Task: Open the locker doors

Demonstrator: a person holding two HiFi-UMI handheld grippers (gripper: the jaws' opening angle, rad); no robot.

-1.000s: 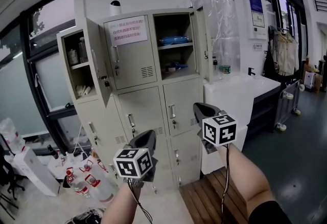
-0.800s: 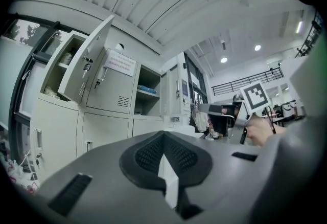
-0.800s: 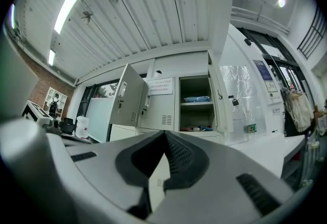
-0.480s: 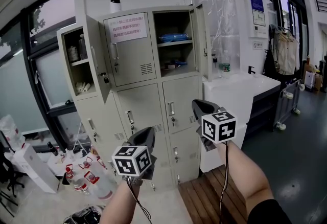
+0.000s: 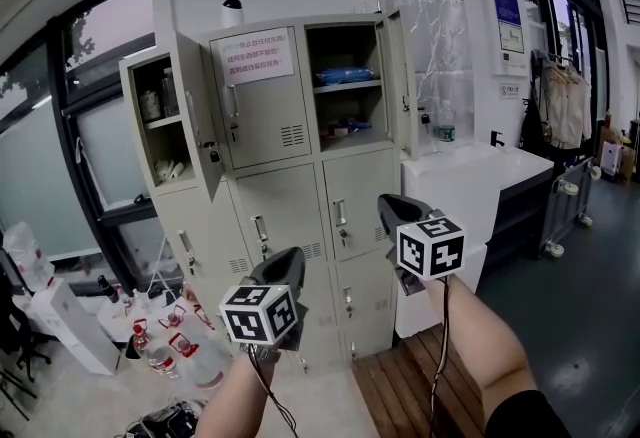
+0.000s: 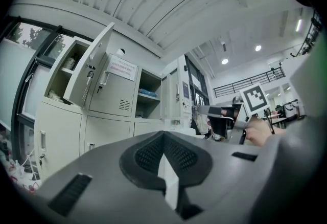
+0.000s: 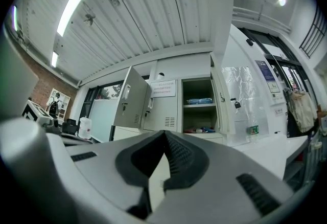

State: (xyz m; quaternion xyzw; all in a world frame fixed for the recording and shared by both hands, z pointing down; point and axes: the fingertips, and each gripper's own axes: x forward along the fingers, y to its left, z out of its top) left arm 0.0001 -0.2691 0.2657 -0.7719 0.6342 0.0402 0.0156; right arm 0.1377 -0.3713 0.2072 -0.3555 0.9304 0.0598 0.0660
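Locker bank (image 5: 300, 176) straight ahead, against the wall beside the window. Top left door (image 5: 195, 121) and top right door (image 5: 397, 86) already swung out. Top middle door (image 5: 262, 101), bearing the paper notice, shut; likewise the rows beneath. Left gripper (image 5: 285, 268) and right gripper (image 5: 400, 216) held out in front of the body, well apart from the cabinet. Both clenched jaw to jaw in their own views, nothing in between.

Judged next: top middle door. To do it well:
- Unclench one claw before reaching, not at the door.
- Approach the upright handle (image 5: 232, 108) near that door's left edge square on, one jaw either side of the grip. Close only once seated.
- Pull along the arc of the hinge, probably on the right edge, rather than straight back, to avoid slipping off.
- Mind the open left door just beside the handle: come in from the front, not from the left.
- Keep the spare gripper clear of the swing.
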